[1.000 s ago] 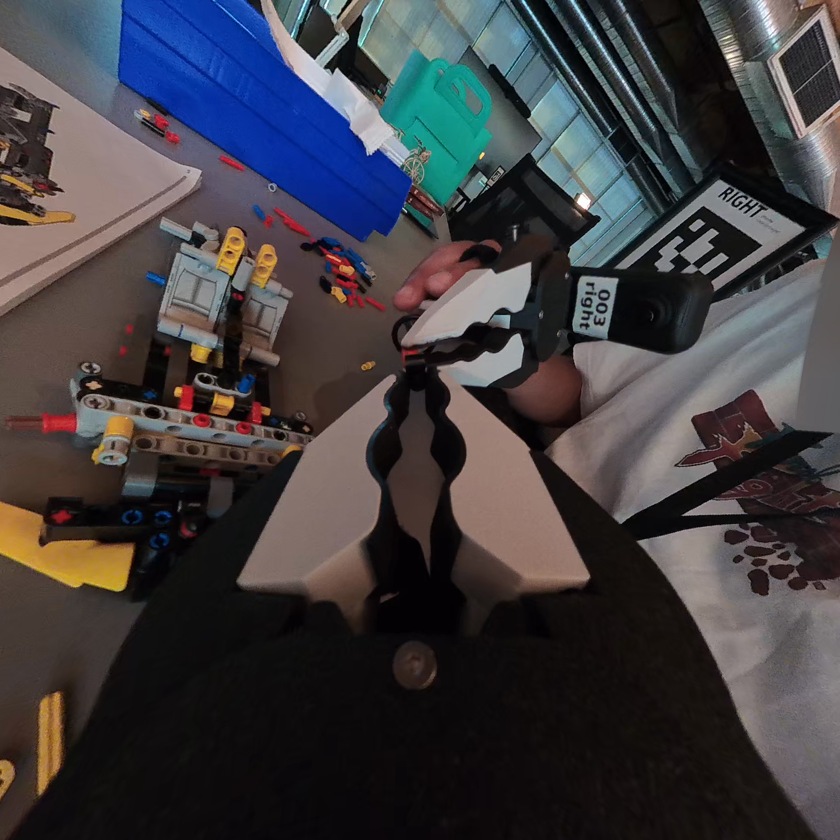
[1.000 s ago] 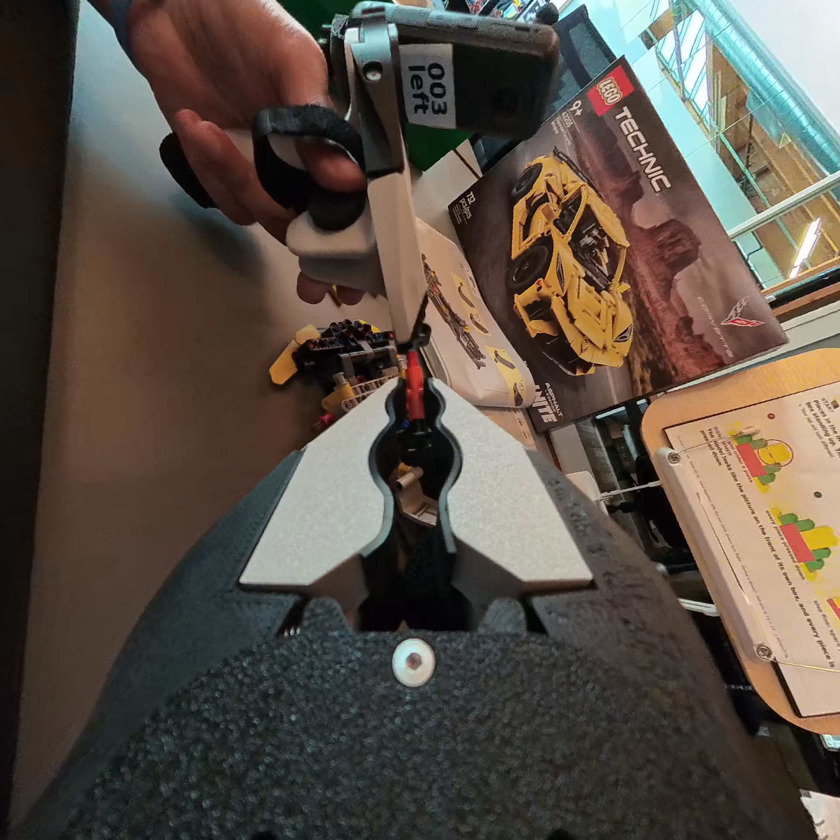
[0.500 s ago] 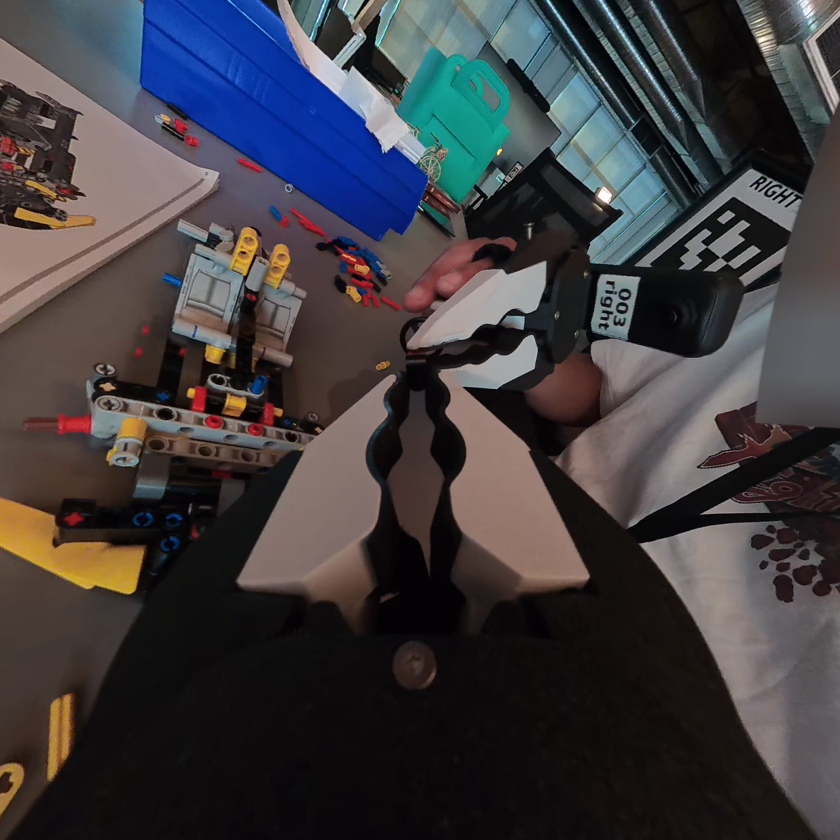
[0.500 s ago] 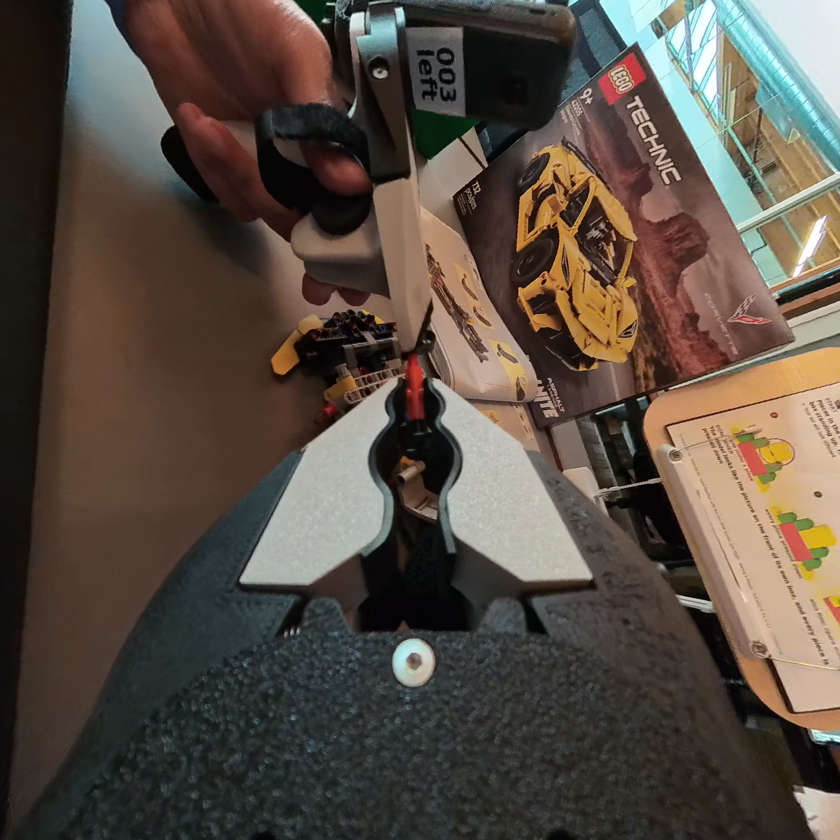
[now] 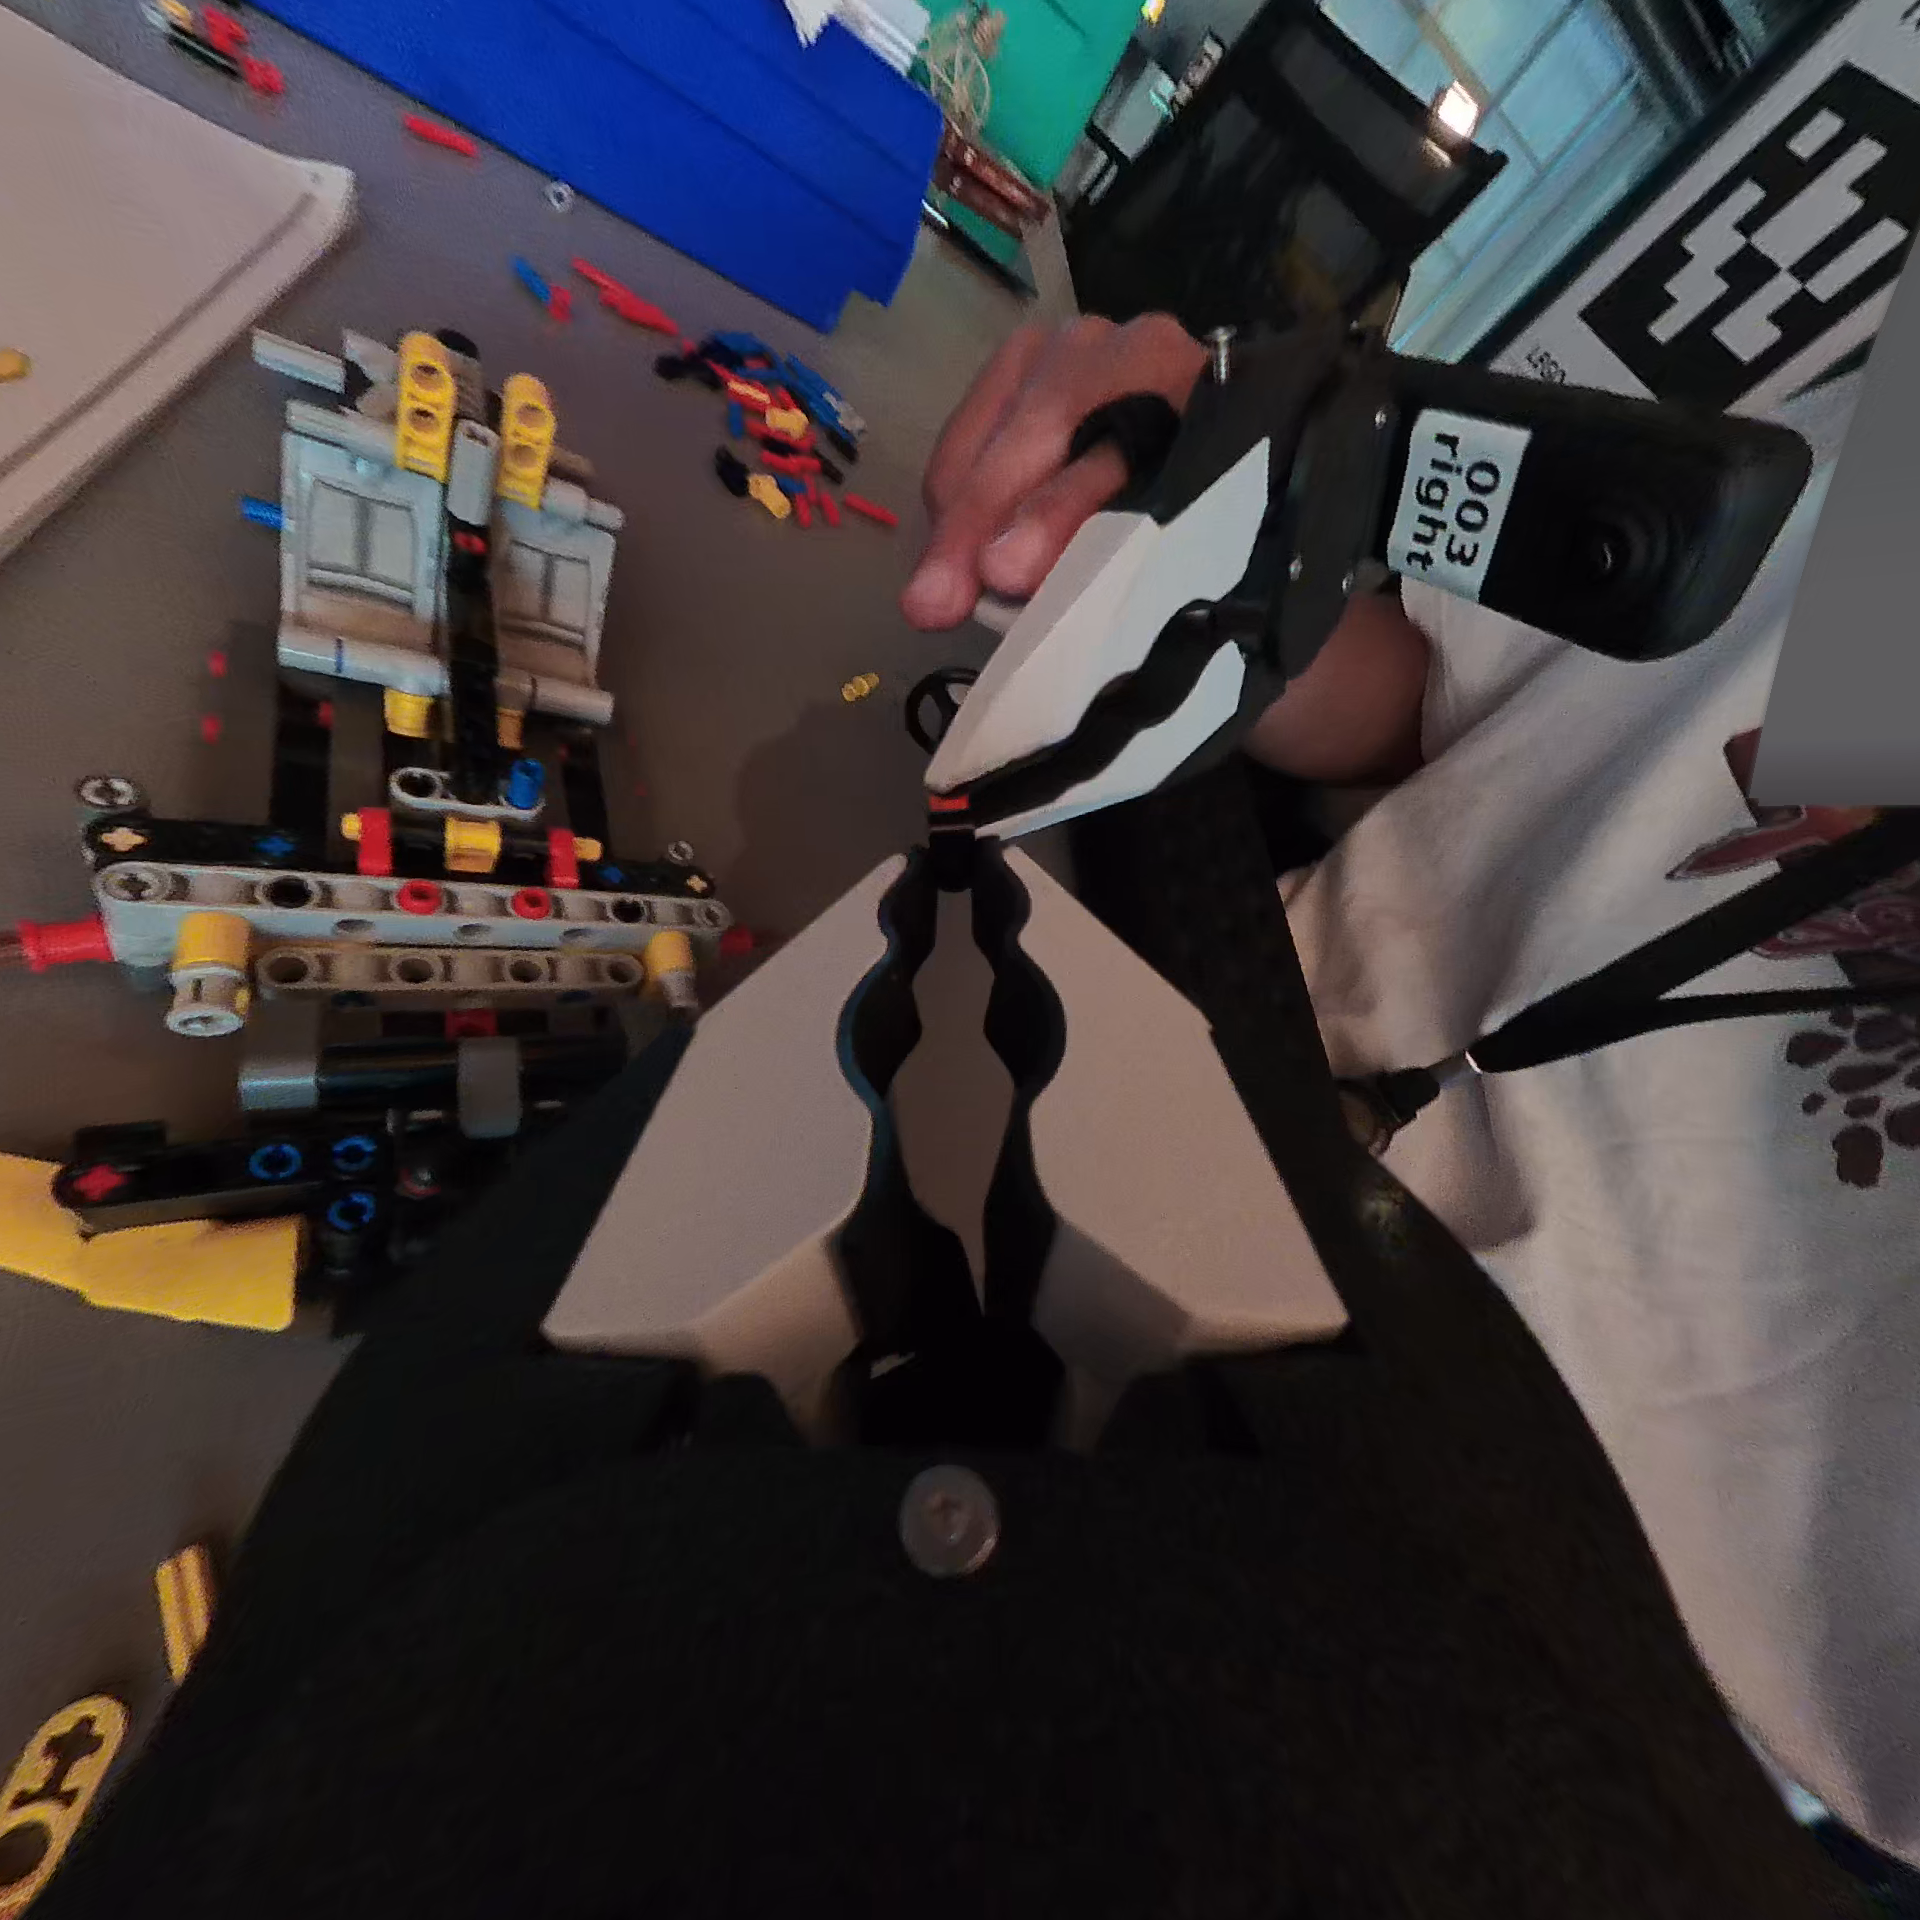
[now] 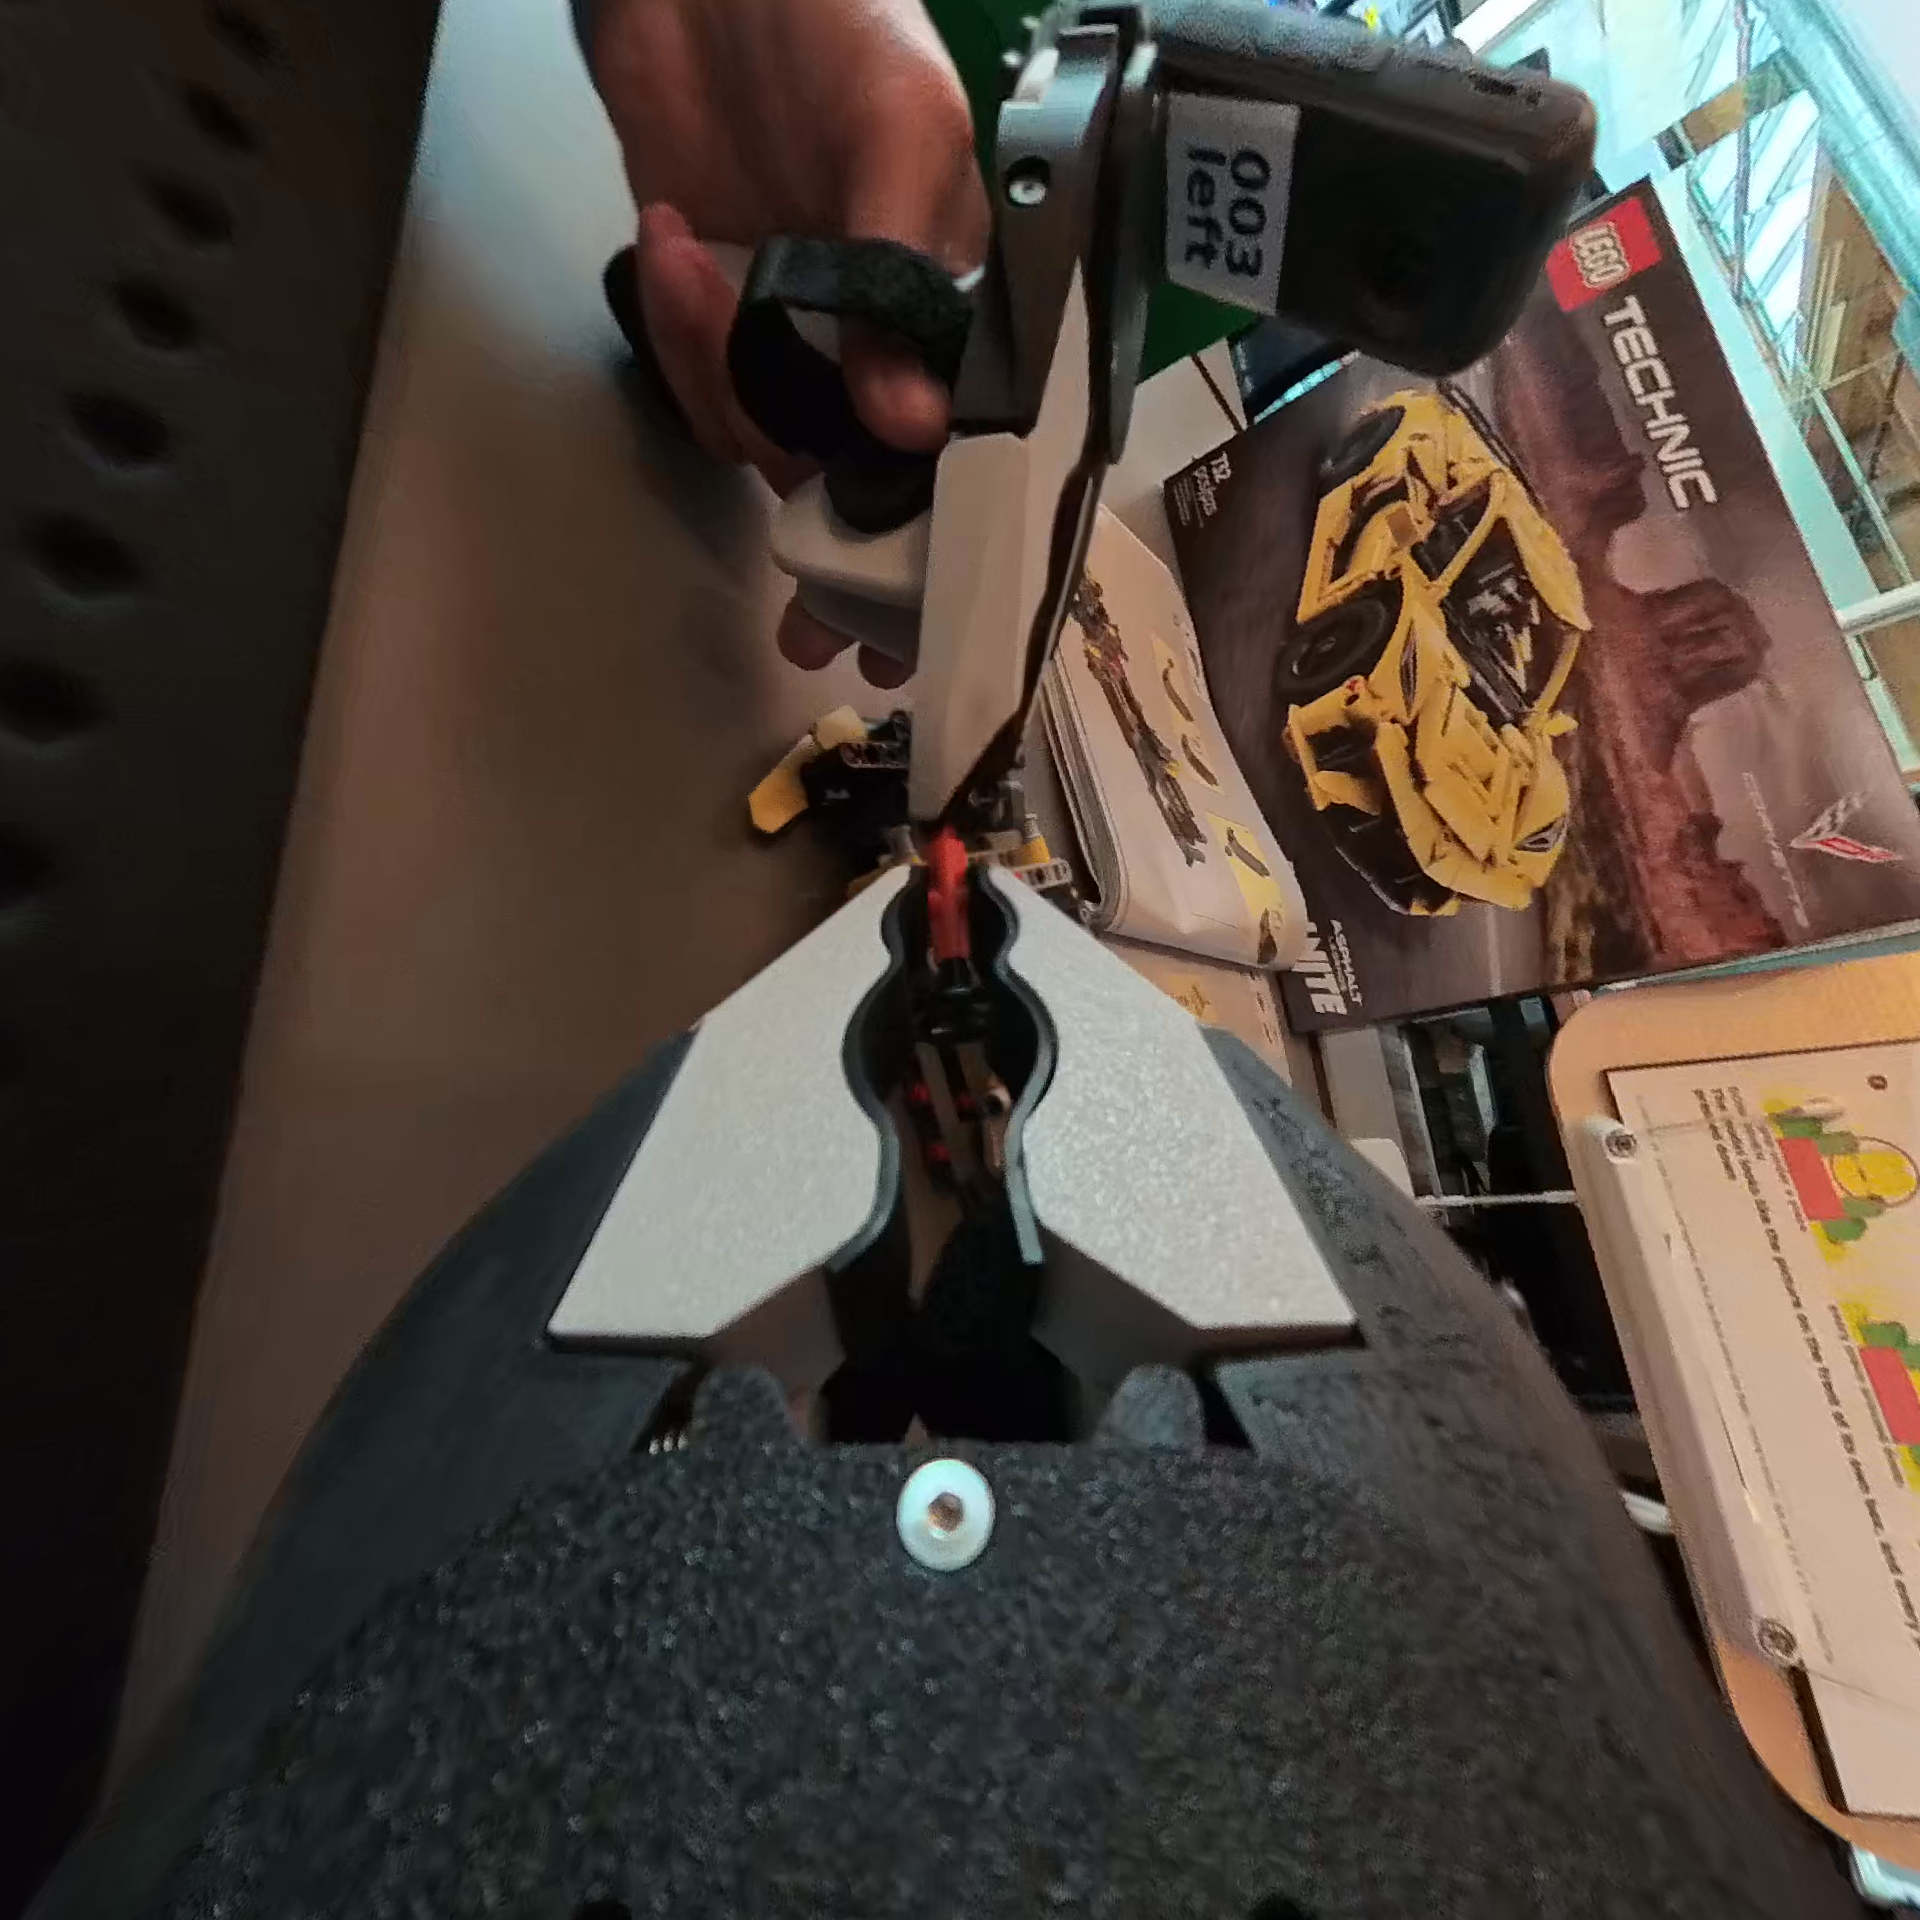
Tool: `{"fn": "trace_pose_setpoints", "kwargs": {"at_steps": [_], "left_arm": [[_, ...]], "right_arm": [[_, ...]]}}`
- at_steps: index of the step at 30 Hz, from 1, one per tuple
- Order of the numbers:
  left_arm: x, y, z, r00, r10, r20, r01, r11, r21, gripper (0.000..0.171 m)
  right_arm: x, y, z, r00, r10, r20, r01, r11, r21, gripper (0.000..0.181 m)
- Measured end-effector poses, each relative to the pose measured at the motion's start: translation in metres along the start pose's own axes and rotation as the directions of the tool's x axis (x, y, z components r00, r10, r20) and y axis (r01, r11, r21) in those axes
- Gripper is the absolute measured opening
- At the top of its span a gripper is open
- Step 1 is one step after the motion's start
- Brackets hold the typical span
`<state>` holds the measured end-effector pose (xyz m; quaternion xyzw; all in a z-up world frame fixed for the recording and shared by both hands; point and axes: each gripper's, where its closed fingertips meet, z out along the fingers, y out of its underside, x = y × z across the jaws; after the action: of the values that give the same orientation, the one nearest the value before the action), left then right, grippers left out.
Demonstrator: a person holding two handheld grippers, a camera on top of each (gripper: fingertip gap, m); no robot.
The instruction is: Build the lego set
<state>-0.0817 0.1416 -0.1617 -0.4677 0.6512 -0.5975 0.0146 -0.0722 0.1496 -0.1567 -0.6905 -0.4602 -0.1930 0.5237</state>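
Both grippers meet tip to tip above the table. My right gripper (image 6: 945, 883) is shut on a red axle (image 6: 945, 899) with a black connector (image 6: 951, 1003) behind it between the jaws. My left gripper (image 5: 951, 868) is shut on a small black piece (image 5: 951, 854) at the axle's far end. In the left wrist view the right gripper (image 5: 951, 808) comes in from the right, and a black ring part (image 5: 928, 707) shows just behind its finger. The part-built chassis (image 5: 416, 831) lies on the table to the left, and also shows in the right wrist view (image 6: 852, 769).
A pile of loose red, blue and black pins (image 5: 779, 416) lies before a blue box (image 5: 675, 125). The instruction booklet (image 6: 1153, 790) and set box (image 6: 1507, 644) lie beyond the chassis. A yellow panel (image 5: 156, 1247) and yellow beams (image 5: 62, 1766) lie near left. A person's torso (image 5: 1558, 1039) is at right. Only a small space, under 4 cm, lies between the two pairs of fingers.
The two grippers have drawn closer together and look larger in each other's views. They stay tip to tip and both stay shut on their pieces.
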Motion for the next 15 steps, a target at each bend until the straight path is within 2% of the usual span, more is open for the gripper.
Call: {"fn": "trace_pose_setpoints", "kwargs": {"at_steps": [4,8,15], "left_arm": [[0.0003,0.0061,0.0006,0.999,-0.026,-0.022,0.025,0.999,-0.031,0.004],[-0.0003,0.0012,-0.001,0.986,-0.145,-0.081,0.147,0.989,0.015,0.004],[0.0015,0.0031,0.0006,0.987,-0.138,-0.081,0.139,0.99,0.002,0.005]], "right_arm": [[-0.0058,-0.0006,0.0013,1.0,-0.01,0.021,0.011,1.0,-0.009,0.007],[-0.0019,0.0003,0.0032,0.999,-0.038,-0.015,0.038,0.999,-0.039,0.007],[-0.0047,-0.0002,0.0026,1.0,-0.029,0.002,0.029,0.999,-0.031,0.006]]}}
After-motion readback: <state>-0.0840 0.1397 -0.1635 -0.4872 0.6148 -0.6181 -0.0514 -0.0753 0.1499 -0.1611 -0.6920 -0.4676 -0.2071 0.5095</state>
